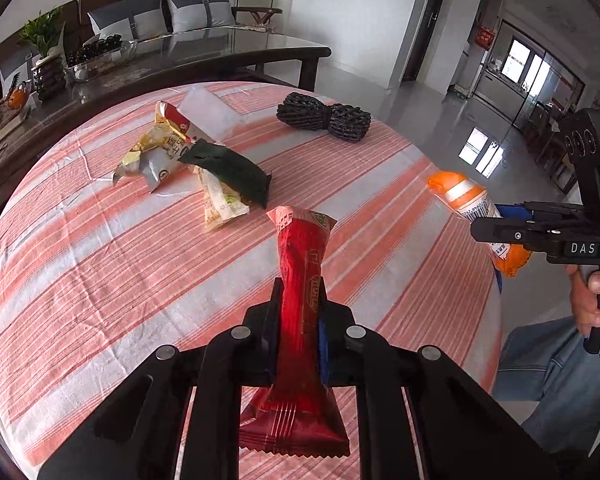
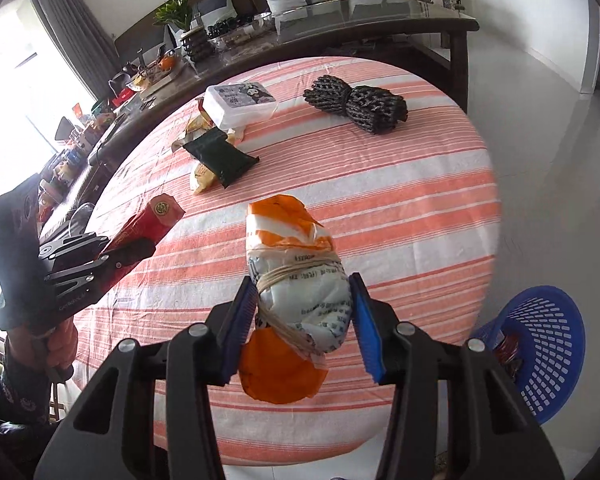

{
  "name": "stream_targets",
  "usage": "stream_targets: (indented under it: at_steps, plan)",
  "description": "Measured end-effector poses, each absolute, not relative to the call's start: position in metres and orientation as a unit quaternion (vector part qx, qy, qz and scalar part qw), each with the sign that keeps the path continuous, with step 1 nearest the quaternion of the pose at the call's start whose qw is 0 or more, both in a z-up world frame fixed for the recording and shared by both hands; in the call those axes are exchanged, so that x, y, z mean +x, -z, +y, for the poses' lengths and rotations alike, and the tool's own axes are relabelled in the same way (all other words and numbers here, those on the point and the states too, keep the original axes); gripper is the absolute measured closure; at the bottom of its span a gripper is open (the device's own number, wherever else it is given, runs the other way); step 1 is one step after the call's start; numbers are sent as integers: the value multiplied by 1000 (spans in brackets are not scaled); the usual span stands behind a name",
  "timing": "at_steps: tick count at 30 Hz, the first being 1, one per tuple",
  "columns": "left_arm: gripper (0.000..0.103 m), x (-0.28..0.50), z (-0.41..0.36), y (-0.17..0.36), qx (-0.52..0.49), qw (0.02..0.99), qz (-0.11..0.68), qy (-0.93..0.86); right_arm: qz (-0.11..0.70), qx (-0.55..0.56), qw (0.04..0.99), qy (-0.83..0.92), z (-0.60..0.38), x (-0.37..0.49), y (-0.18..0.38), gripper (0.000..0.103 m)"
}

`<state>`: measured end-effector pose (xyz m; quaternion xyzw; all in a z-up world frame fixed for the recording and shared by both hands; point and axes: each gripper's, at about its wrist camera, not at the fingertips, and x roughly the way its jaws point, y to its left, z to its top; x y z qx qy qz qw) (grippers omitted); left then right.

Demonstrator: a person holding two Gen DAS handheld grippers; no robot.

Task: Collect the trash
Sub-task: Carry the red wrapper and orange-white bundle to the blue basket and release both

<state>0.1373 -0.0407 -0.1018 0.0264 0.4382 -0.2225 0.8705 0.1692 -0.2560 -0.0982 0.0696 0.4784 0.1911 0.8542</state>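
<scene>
Both claws carry trash above the round table in its orange-and-white striped cloth [image 2: 400, 208], so the step in hand is the carry to the blue perforated plastic basket [image 2: 548, 344], which stands on the floor just off the table's near right edge. To do it well, keep each grip firm until the load hangs over the basket's mouth, and swing wide of the things left on the cloth.

The left gripper [image 1: 298, 312] is pressed together on the long red foil snack wrapper [image 1: 300, 280], pinched at its middle, with the crimped tail hanging below the jaws and the top jutting forward, clear of the table.

The right gripper [image 2: 304, 316] pinches the orange-and-white plastic bundle tied with pale string [image 2: 296, 280] across its printed white waist, both blue pads [image 2: 242, 320] against it. That bundle rides above the table's near side, with the basket low to the right.

A dark green packet [image 2: 218, 156], yellow wrappers [image 1: 160, 152] and a coil of dark rope [image 2: 356, 104] lie farther across the table.
</scene>
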Motion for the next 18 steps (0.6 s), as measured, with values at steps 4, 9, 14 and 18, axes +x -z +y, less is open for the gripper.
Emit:
stream_targets:
  at_steps: [4, 9, 14, 18]
  plan:
    - [91, 142, -92, 94, 23, 859, 438, 265, 466, 81, 870, -137, -313, 162, 90, 57]
    - [91, 137, -179, 90, 36, 832, 442, 332, 471, 71, 879, -32, -401, 155, 95, 57]
    - [91, 131, -277, 101, 70, 803, 449, 385, 492, 81, 866, 43, -477, 149, 121, 57]
    - [91, 137, -348, 120, 78, 783, 461, 410, 499, 102, 857, 78, -521, 145, 144, 57]
